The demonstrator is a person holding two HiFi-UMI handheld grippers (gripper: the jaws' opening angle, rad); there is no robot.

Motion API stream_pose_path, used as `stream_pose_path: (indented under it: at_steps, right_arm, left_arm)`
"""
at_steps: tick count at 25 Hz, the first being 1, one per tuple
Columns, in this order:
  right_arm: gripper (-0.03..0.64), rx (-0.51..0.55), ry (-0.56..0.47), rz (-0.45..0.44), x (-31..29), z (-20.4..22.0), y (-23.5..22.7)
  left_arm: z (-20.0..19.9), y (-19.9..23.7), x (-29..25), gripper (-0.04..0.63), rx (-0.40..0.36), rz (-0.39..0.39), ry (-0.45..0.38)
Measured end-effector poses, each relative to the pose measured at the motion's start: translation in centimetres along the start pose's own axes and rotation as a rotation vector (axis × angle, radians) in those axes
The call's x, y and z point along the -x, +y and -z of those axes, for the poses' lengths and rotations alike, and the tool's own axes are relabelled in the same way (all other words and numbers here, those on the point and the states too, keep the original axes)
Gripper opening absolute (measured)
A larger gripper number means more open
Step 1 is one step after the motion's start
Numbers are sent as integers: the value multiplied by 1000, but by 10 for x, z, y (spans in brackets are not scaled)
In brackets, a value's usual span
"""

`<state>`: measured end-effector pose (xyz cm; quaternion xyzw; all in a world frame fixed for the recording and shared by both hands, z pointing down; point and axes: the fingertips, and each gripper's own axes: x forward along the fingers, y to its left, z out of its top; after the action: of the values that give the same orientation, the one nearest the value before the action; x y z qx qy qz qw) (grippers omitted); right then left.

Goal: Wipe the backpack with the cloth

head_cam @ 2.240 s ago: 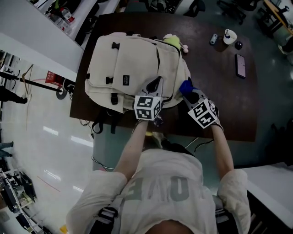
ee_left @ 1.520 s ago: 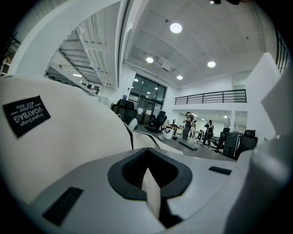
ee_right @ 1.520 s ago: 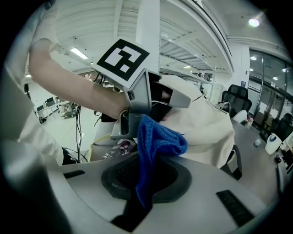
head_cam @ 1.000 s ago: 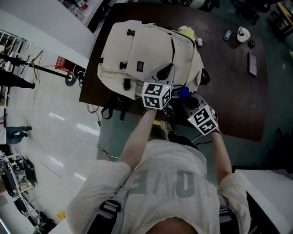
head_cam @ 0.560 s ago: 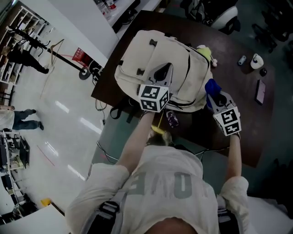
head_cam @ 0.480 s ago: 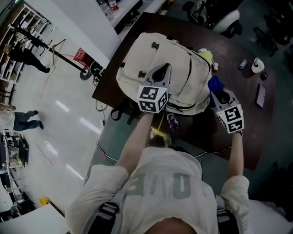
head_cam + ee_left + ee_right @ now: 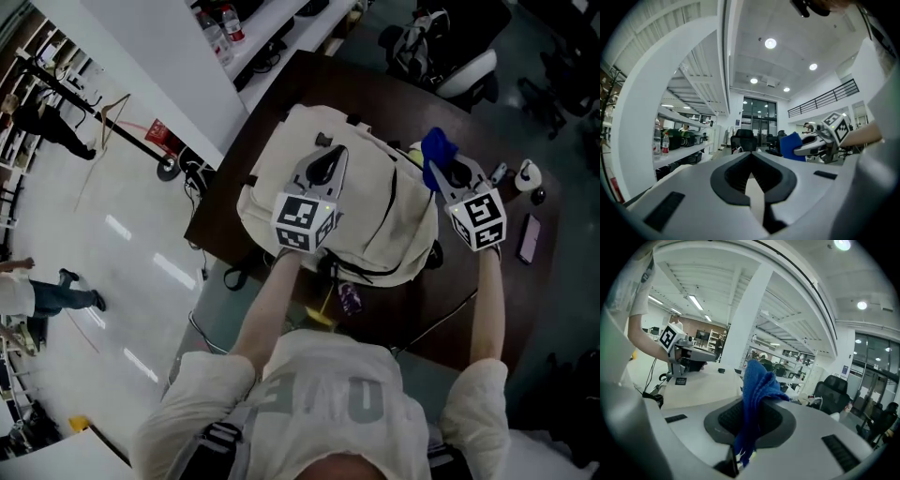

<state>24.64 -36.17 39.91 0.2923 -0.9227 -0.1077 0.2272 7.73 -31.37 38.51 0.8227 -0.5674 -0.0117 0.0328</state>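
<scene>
A cream backpack (image 7: 361, 211) lies flat on the dark brown table (image 7: 309, 84). My left gripper (image 7: 323, 172) rests on top of its front panel, shut, with a strip of cream fabric (image 7: 755, 199) showing between its jaws. My right gripper (image 7: 446, 174) is at the backpack's far right corner, shut on a blue cloth (image 7: 434, 150) that sticks out past the jaws. In the right gripper view the cloth (image 7: 757, 385) hangs folded over the gripper (image 7: 749, 427). In the left gripper view the left gripper (image 7: 751, 164) points level across the room, and the right gripper with the cloth (image 7: 791, 146) shows beyond it.
A green plush toy (image 7: 413, 156) peeks out at the backpack's far end. A white cup (image 7: 528, 174) and a phone (image 7: 528, 238) lie at the table's right. A purple trinket (image 7: 349, 299) hangs off the near edge. Office chairs (image 7: 459, 56) stand beyond the table, a white counter (image 7: 169, 56) to the left.
My right gripper has carried the blue cloth from the backpack's near right edge up along its right side to the far corner. The left gripper has stayed on the backpack.
</scene>
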Motion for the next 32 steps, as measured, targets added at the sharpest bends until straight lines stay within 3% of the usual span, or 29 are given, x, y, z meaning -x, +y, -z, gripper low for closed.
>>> stream_pose_path:
  at_steps: [4,10,16,21,27,32]
  right_arm:
    - [46,69,-52,-134,-58,-18,-22]
    - [46,266,-141,-395,-154,-39,-39]
    - [46,486,-189,-649,-247,-33,-6]
    - [46,612,-166,-860,-296,-13,36]
    - [46,695,-177,-1064,-310,-4,79]
    - [46,707,-177,-1071,-306,5,89]
  left_arm:
    - [-13,4,-32,4,15,51,-15]
    - [-6,15,-76,5,95,-55,-27]
    - [27,5,-98,3,-49,-36,120]
    - [22,21,-97,4,153,-17,71]
    - [25,25,-102,4,180,-37,93]
    - [25,31,-102,4,244,-23,84]
